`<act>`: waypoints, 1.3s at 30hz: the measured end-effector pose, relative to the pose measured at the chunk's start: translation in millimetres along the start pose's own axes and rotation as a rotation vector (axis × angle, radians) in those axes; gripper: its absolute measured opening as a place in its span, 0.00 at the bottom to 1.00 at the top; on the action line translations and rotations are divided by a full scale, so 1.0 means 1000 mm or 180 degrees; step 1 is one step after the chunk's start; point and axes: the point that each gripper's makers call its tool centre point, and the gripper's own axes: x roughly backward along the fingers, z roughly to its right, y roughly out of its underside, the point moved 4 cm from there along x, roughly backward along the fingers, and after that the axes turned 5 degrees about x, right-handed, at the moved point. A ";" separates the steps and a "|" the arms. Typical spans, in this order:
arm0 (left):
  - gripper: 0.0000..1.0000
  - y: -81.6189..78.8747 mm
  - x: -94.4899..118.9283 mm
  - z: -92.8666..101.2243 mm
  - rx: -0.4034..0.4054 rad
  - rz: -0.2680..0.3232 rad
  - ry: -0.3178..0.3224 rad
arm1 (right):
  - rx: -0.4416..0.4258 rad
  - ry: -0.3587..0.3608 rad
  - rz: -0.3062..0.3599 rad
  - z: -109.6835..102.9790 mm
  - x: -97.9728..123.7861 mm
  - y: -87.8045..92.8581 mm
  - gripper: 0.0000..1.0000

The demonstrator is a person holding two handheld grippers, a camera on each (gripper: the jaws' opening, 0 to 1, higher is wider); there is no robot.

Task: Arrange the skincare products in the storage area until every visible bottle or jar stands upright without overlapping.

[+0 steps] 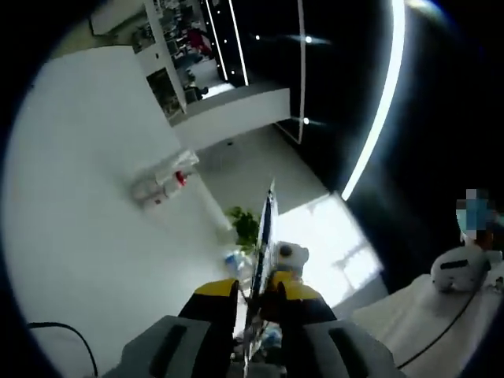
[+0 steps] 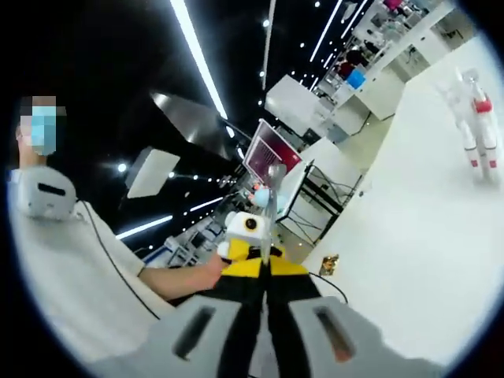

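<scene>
Nearest in the left gripper view, the left gripper [image 1: 253, 293] is pointing across a white table [image 1: 87, 260] with its yellow-tipped jaws drawn close about a thin upright edge, perhaps a clear sheet or panel; whether they are actually pinching it cannot be told. In the right gripper view, the right gripper [image 2: 264, 264] is presenting its jaws pressed together, a thin translucent strip rising from between them; a firm grip on it cannot be confirmed. Further out, the skincare products [image 1: 164, 180] are lying well apart from both grippers on the table, a small cluster of pale bottles with red caps or bands, seemingly tipped over in the left gripper view; their attitude in the right gripper view is too small to judge. Judgement: the arranging step is not yet in hand; this is an approach phase. The next move calls for freeing the jaws, closing the gap to the bottles, and setting each upright, spaced apart.
</scene>
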 end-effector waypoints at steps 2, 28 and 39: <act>0.14 0.002 -0.004 0.003 0.0026 -0.0038 0.0037 | -0.0002 0.0008 0.0004 0.000 -0.001 0.001 0.01; 0.01 -0.050 -0.033 -0.024 -0.0316 0.0234 -0.0359 | 0.0051 0.1197 0.0567 0.011 0.062 0.040 0.34; 0.01 -0.105 -0.065 -0.072 -0.0212 0.0324 -0.0703 | 0.0304 0.2066 0.0457 0.005 0.105 0.087 0.34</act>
